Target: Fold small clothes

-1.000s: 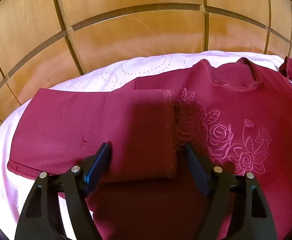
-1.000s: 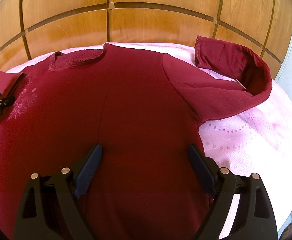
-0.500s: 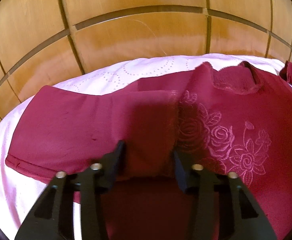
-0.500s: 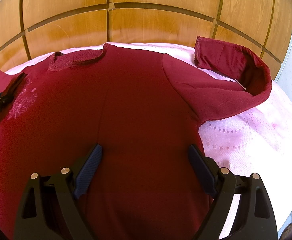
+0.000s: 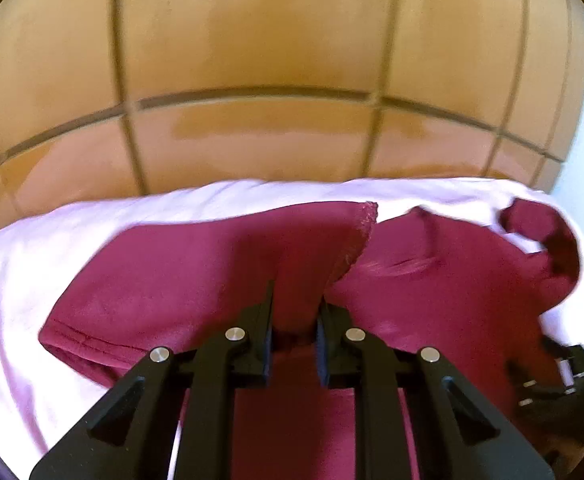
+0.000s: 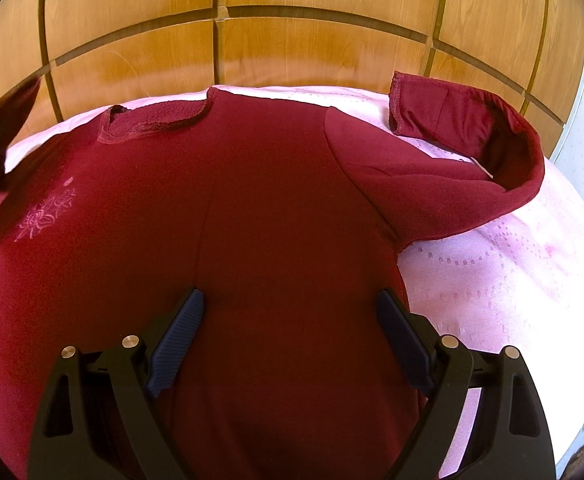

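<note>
The left tool (image 5: pixel 293 320), its jaws just closing, pinches the folded sleeve (image 5: pixel 196 276) of the dark red embroidered fabric top (image 6: pixel 252 240). The right tool (image 6: pixel 292 320) gapes wide over the top's body, holding nothing. The top lies on the pink patterned bed sheet (image 6: pixel 511 272); its other sleeve (image 6: pixel 471 152) curls at 2 o'clock.

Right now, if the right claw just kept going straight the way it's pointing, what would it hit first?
Most likely the maroon shirt. The right claw is open and angled down over the shirt's body, with nothing between its fingers and the fabric. The pink bedsheet lies off to one side. How close the cloth is cannot be judged.
</note>
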